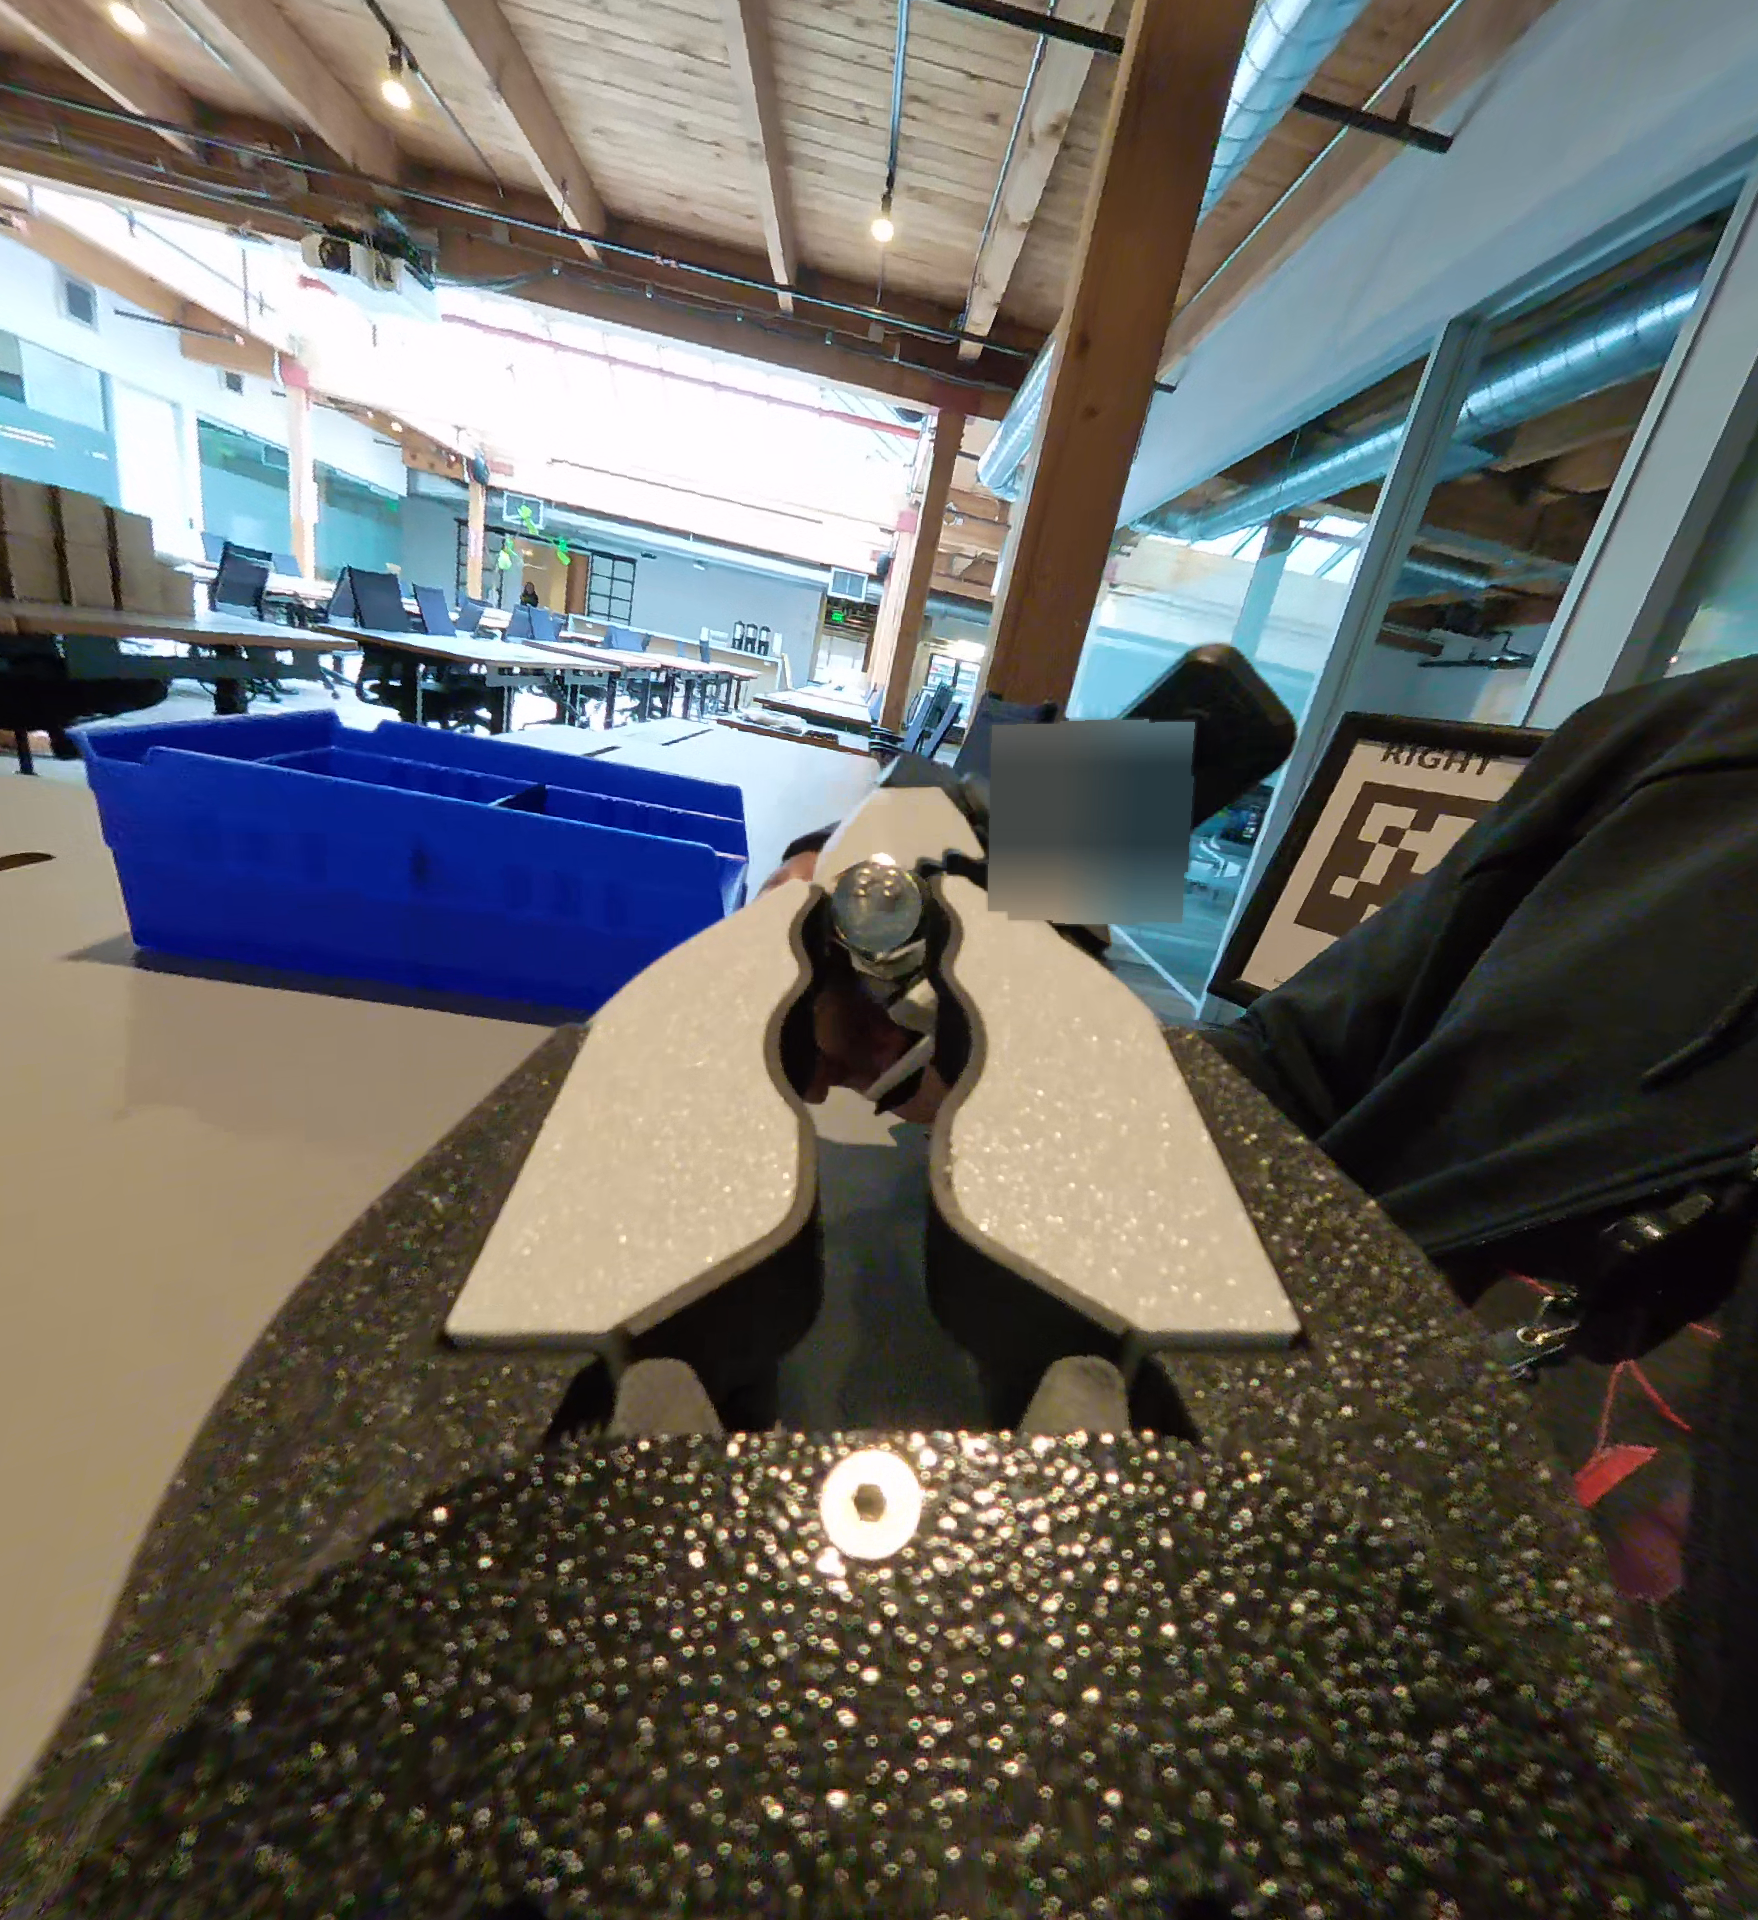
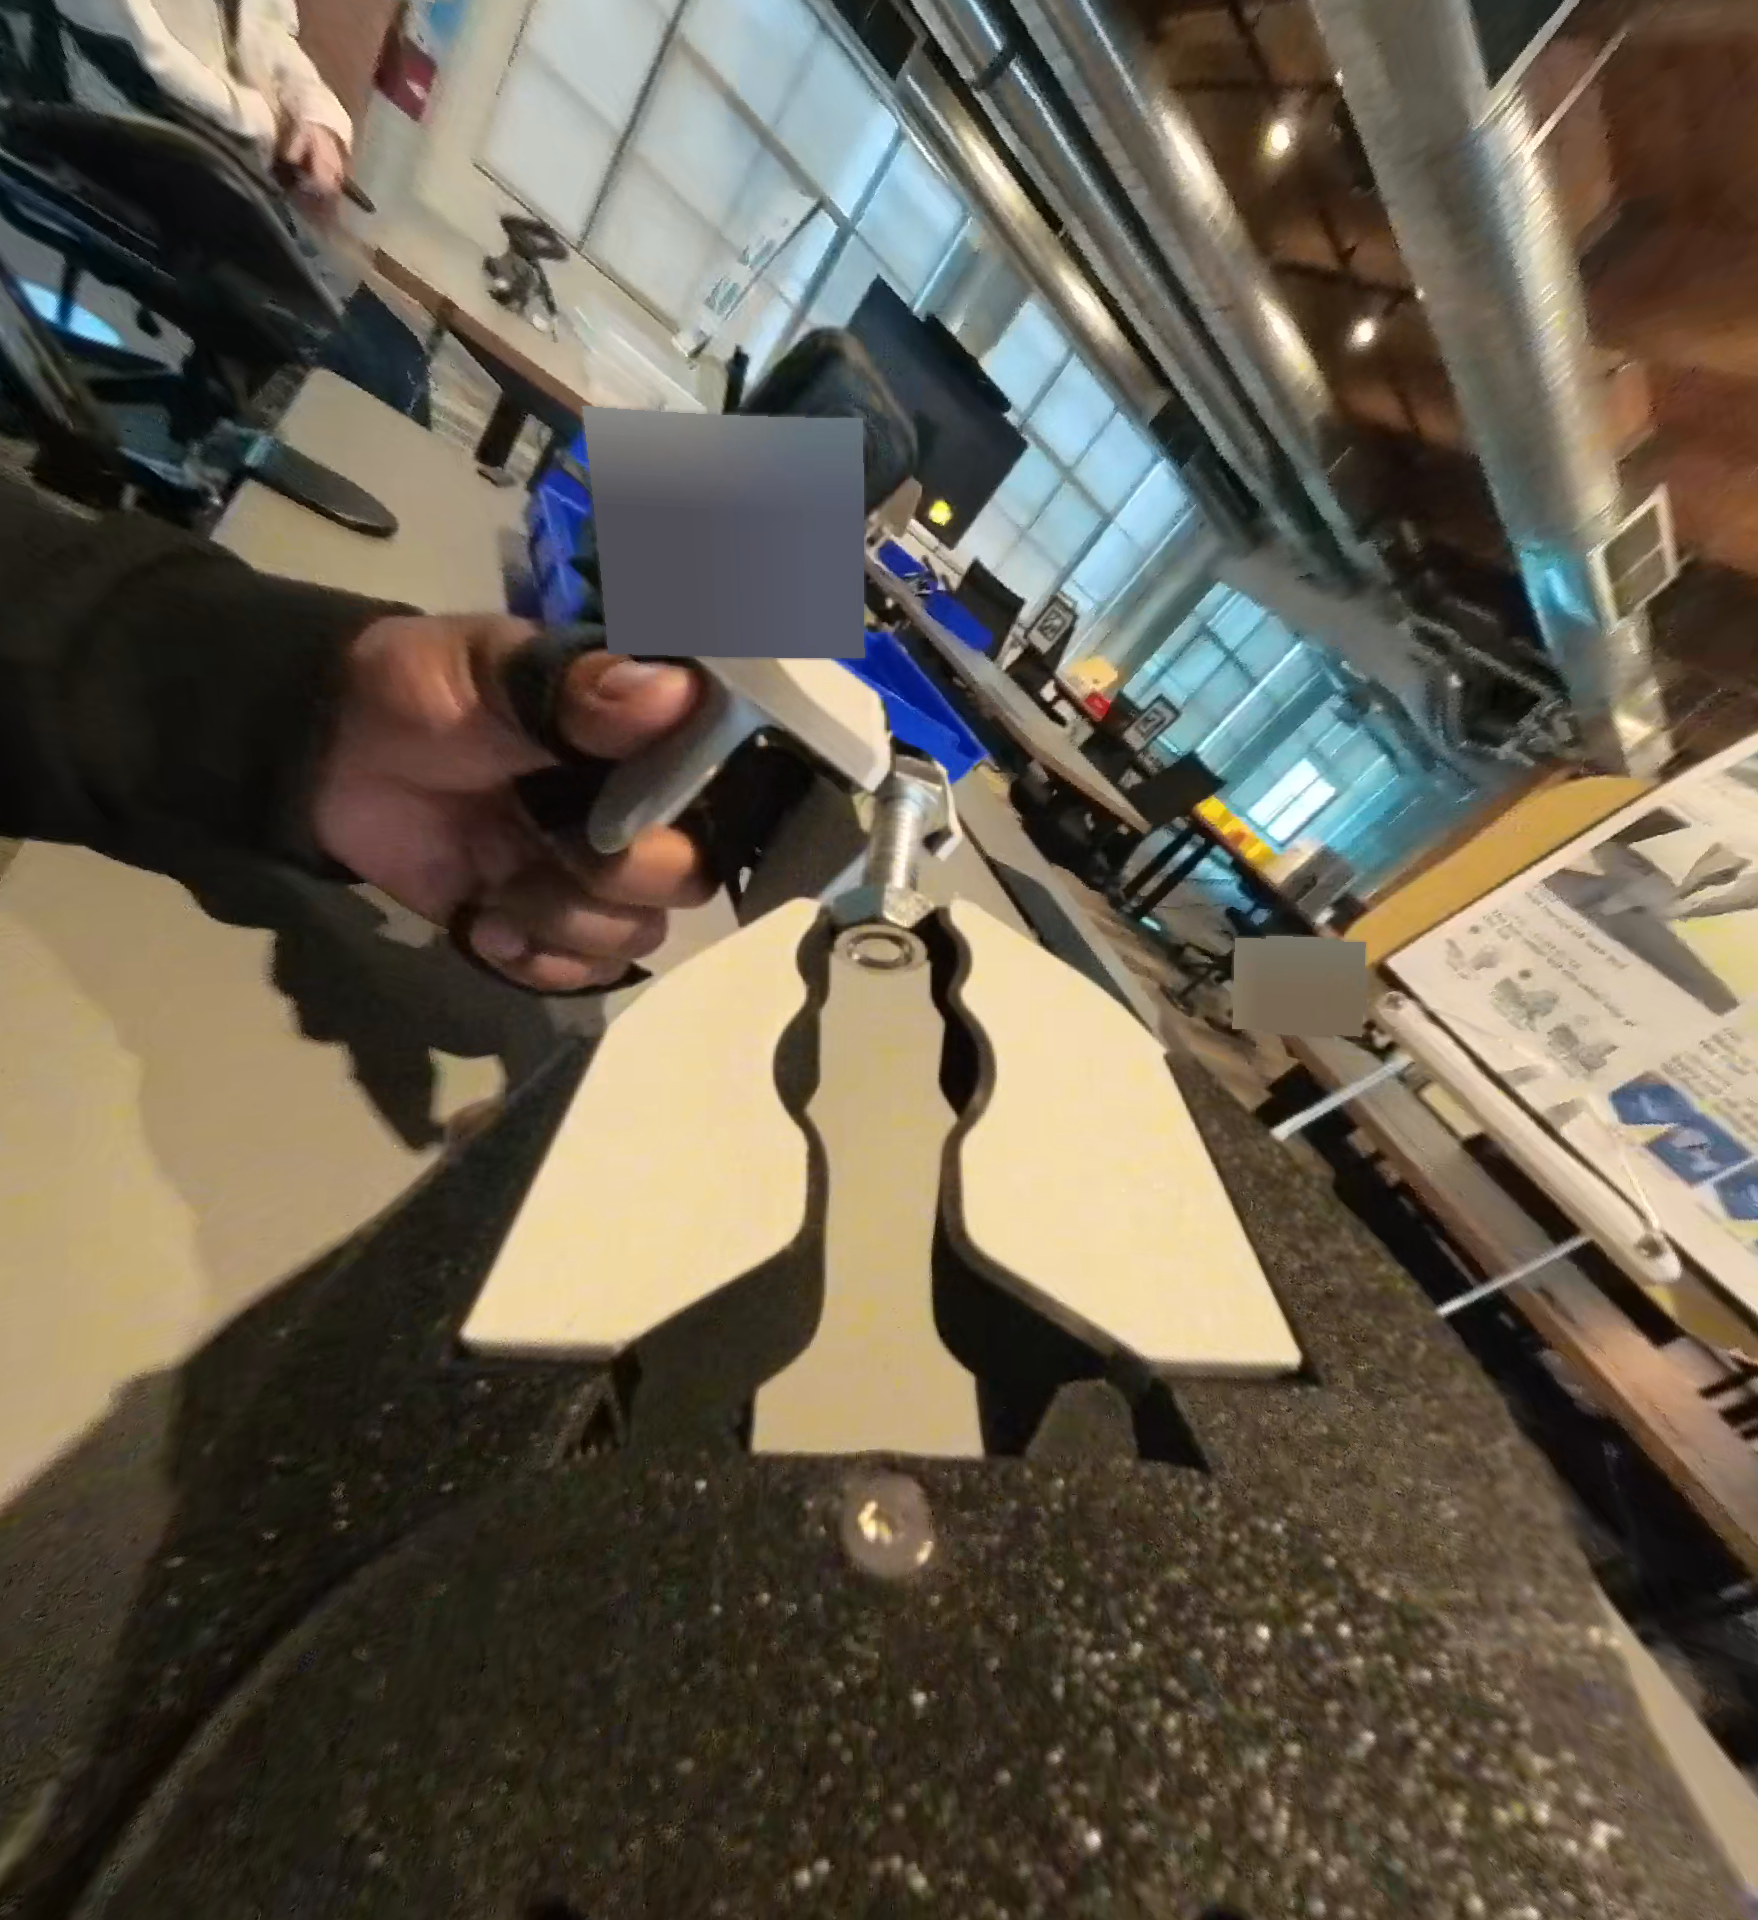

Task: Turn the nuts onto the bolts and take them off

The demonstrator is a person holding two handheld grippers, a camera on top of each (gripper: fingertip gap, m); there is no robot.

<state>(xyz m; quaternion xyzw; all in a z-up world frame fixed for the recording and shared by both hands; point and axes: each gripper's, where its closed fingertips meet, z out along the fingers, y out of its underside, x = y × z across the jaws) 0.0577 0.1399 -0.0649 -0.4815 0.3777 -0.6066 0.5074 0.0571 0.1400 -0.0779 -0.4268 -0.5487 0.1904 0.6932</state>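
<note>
In the left wrist view my left gripper [image 1: 875, 914] is shut on the head end of a silver bolt [image 1: 877, 896], held up above the grey table [image 1: 127, 1143]. In the right wrist view my right gripper [image 2: 880, 925] is shut on a silver hex nut [image 2: 870, 906] that sits on the bolt's threaded shaft [image 2: 899, 831], near its free end. The shaft runs from the nut up to the left gripper's white fingers [image 2: 823, 717], which a bare hand [image 2: 480, 790] squeezes by the trigger. The two grippers face each other, tip to tip.
A blue divided bin [image 1: 418, 842] stands on the table behind and left of the grippers. A framed black-and-white marker board [image 1: 1374, 862] and a dark sleeve [image 1: 1581, 987] are at the right. An illustrated instruction sheet [image 2: 1685, 1039] lies at the right in the right wrist view. Left and right tips are no more than a few centimetres apart.
</note>
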